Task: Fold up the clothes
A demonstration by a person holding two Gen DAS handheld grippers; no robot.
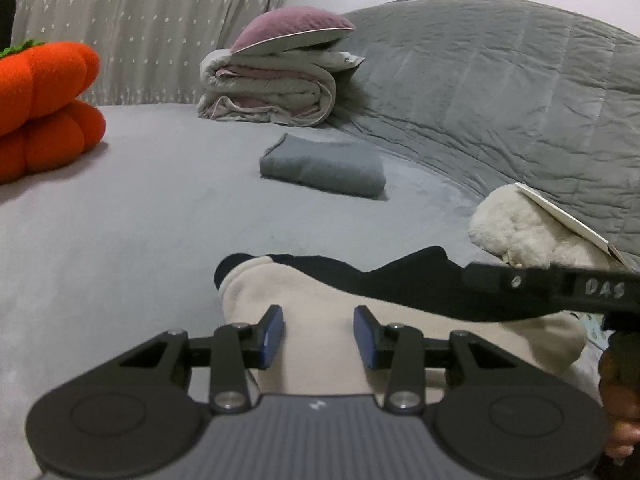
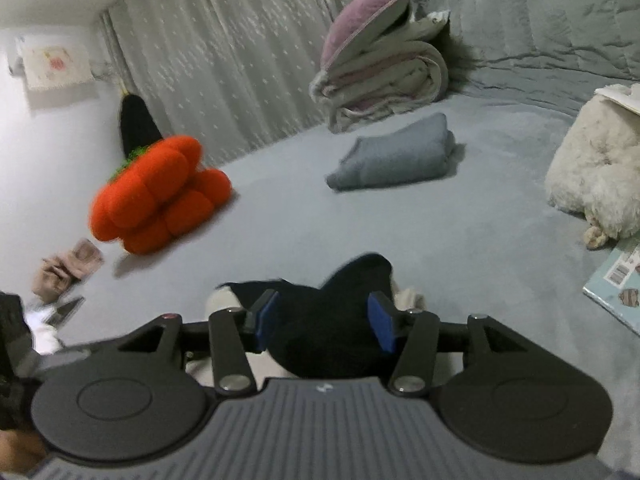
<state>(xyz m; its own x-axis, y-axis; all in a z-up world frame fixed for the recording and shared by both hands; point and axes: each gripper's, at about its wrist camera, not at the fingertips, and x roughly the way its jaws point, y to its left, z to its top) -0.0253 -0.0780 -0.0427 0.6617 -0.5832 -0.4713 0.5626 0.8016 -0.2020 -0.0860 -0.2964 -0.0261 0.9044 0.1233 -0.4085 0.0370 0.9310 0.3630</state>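
We hold our left gripper (image 1: 319, 334) low over the grey bed (image 1: 120, 220), its blue pads (image 1: 273, 330) partly apart with the cream part of a cream and black garment (image 1: 320, 292) lying between them; from the left wrist view we cannot tell whether the pads press on the cloth. Our right gripper (image 2: 323, 323) hangs over the black part of the same garment (image 2: 332, 320), which bunches up between its pads (image 2: 382, 326), and again we cannot tell if the cloth is pinched or merely sits in the gap. In the left wrist view the right gripper's black finger (image 1: 552, 286) crosses in from the right above the garment. The garment lies on the near part of the bed, just in front of us. Farther back a folded grey cloth (image 1: 324, 166) rests flat, and behind it a rolled blanket (image 1: 272, 92) carries a purple cushion (image 1: 292, 28). An orange pumpkin toy (image 2: 160, 194) sits to the left, a white fluffy toy (image 2: 596, 176) to the right
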